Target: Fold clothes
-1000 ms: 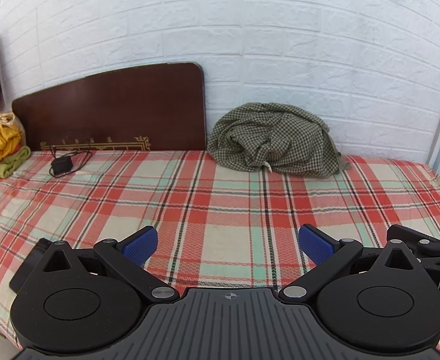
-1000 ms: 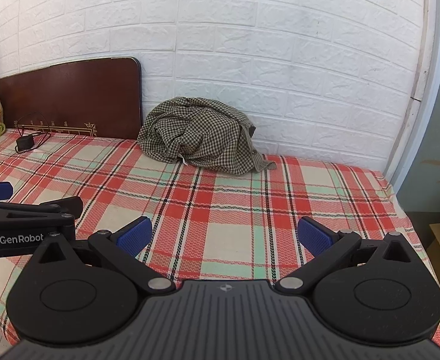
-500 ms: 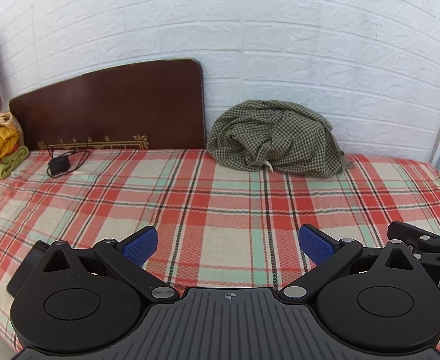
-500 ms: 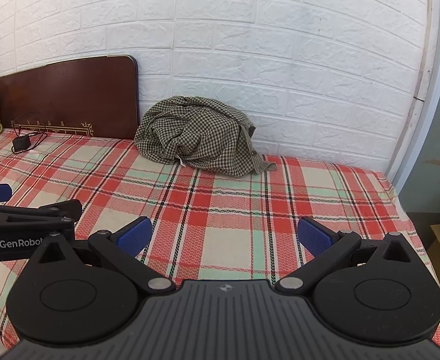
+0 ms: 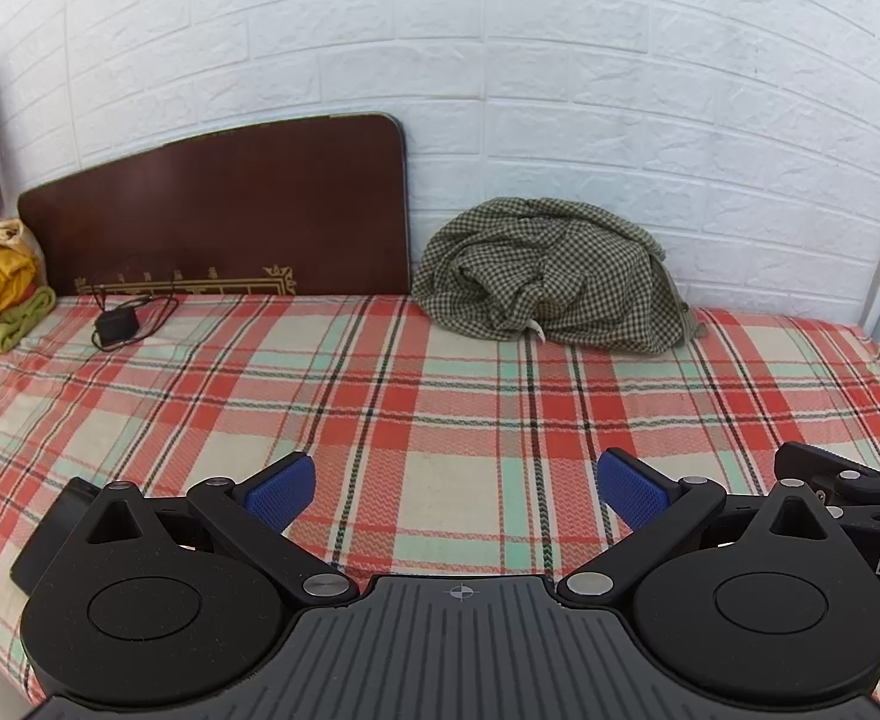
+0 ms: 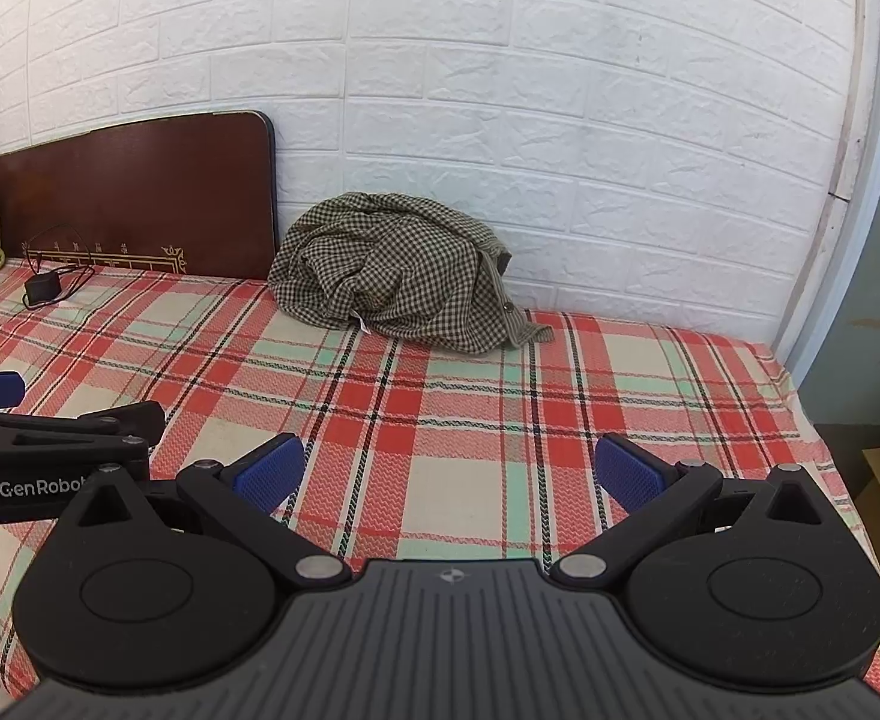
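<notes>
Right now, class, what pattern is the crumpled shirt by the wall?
Small green-and-cream check shirt; right wrist view.

A green-and-cream checked garment (image 5: 545, 273) (image 6: 395, 282), possibly a shirt, is lying crumpled in a heap on the bed, resting against the wall.

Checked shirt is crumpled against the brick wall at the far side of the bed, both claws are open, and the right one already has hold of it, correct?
Not quite. The right claw holds nothing: the right wrist view shows it open over the plaid bedsheet, well short of the checked shirt. The shirt is crumpled against the wall, and the left claw is open too.
</notes>
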